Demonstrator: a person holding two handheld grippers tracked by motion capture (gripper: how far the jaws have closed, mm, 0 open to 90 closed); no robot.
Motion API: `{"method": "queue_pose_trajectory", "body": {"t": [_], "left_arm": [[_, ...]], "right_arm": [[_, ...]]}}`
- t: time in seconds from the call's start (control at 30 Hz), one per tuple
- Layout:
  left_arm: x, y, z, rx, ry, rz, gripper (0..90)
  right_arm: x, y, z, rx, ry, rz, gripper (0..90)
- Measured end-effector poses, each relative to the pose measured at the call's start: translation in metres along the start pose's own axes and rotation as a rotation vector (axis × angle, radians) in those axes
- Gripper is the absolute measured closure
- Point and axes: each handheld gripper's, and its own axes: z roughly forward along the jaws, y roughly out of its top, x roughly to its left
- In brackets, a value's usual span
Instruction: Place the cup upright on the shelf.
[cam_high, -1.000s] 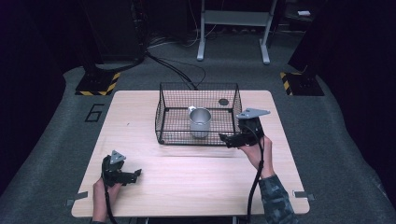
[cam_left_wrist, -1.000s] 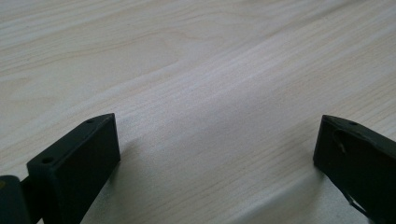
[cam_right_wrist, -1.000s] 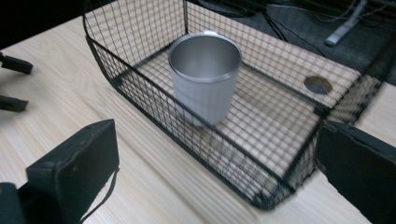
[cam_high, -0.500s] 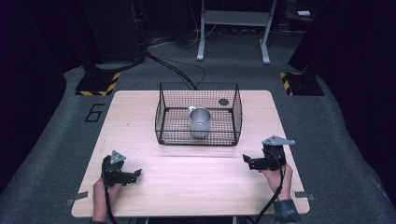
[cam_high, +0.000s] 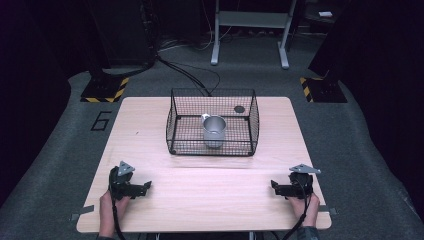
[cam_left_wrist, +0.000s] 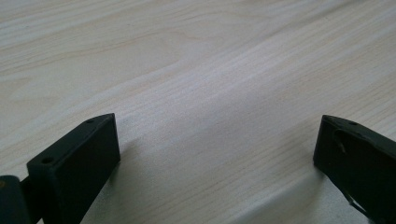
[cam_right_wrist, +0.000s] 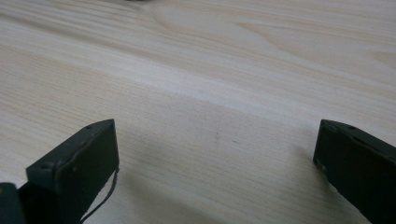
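Observation:
A black wire basket (cam_high: 172, 125) stands at the middle back of the light wooden table (cam_high: 210, 195). Inside it a silver metal mug (cam_high: 214, 131) lies tipped, its mouth facing the front. My left gripper (cam_high: 145, 188) rests low on the table near the front left corner, held by a hand. In the left gripper view its jaws stand wide apart over bare wood, so the left gripper (cam_left_wrist: 217, 154) is open. My right gripper (cam_high: 274, 187) sits near the front right corner, pointing left. The right gripper (cam_right_wrist: 217, 158) is open too, nothing between its jaws.
A small dark round spot (cam_high: 239, 109) lies on the table behind the basket. Around the table is grey floor with a painted number 6 (cam_high: 101, 120), cables (cam_high: 192, 77), black stands with yellow-striped bases (cam_high: 105, 92) and a grey metal frame (cam_high: 250, 32) at the back.
My right gripper has drawn back from beside the basket to the front right of the table. The left gripper has stayed put.

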Motion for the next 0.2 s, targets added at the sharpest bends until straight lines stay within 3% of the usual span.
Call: {"method": "queue_pose_trajectory", "body": {"t": [0.1, 0.2], "left_arm": [[-0.0007, -0.0002, 0.0005, -0.008, 0.001, -0.010, 0.4], [-0.0005, -0.0001, 0.0006, -0.009, 0.002, -0.008, 0.4]], "right_arm": [[0.0049, -0.0005, 0.0038, 0.023, -0.049, -0.031, 0.0], [0.0052, 0.0001, 0.0039, 0.033, -0.041, -0.046, 0.0]]}}
